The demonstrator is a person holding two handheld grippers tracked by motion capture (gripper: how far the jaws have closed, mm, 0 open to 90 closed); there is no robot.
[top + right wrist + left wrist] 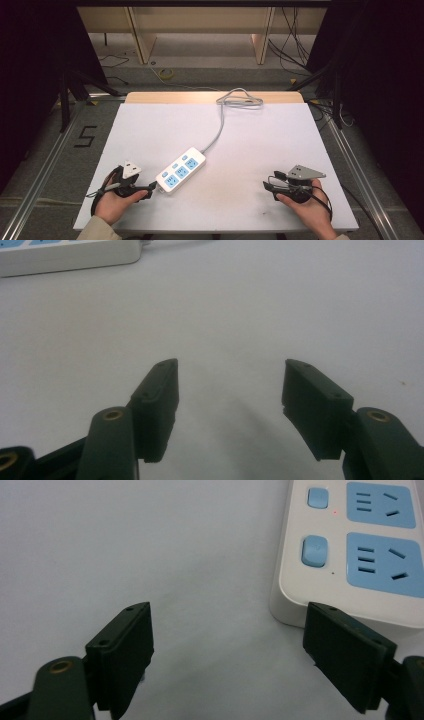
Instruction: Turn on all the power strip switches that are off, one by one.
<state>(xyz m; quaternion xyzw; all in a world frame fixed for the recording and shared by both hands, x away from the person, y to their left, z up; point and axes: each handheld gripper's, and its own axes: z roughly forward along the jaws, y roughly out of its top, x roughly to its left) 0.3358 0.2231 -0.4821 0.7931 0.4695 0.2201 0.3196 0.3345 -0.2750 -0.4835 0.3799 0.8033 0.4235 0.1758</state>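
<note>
A white power strip (181,170) with blue sockets and blue switches lies slantwise on the white table sheet (250,145), its grey cable (220,125) running to a coil at the far edge. My left gripper (153,187) rests on the table at the near left, its jaws open just short of the strip's near end. In the left gripper view the left gripper (227,640) has nothing between its jaws, and the power strip (350,550) lies at the upper right. My right gripper (266,185) sits at the near right, open and empty. In the right gripper view the right gripper (230,390) points over bare sheet, with the power strip (65,255) far off.
The coiled cable (240,99) lies near the table's far wooden edge (150,97). Beyond the table stand wooden furniture legs (142,40) and loose floor cables (295,55). A black digit 5 (86,136) is marked on the floor at the left.
</note>
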